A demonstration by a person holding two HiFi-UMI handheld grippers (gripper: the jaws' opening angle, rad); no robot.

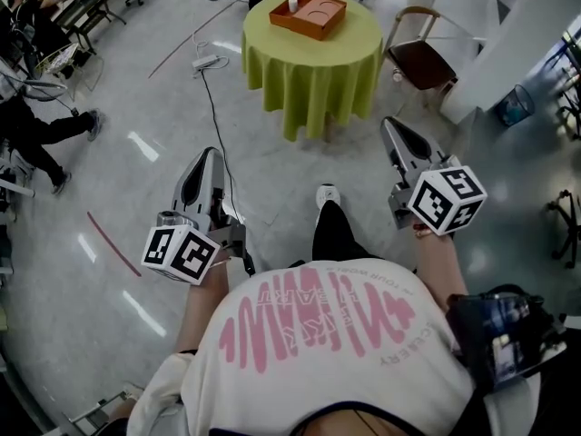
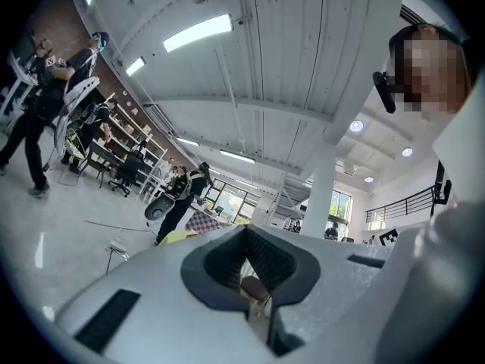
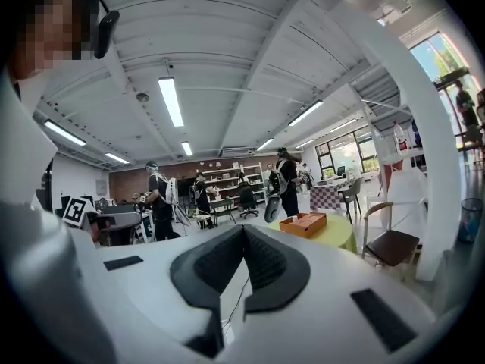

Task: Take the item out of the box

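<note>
Grey workshop floor, round yellow-green clothed table (image 1: pixel 309 71) ahead. Shallow orange box (image 1: pixel 313 21) there holds small white item (image 1: pixel 293 4), perhaps a cup: light, rigid, pinch its sides. Left gripper (image 1: pixel 212 153), right gripper (image 1: pixel 389 123) closed, empty

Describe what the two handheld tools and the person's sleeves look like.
The left tool and right tool are light grey tapered shells with dark ribbed pads lining the jaws. Each carries a white cube printed with black square markers. The person wears a white short-sleeved T-shirt with pink lettering.
</note>
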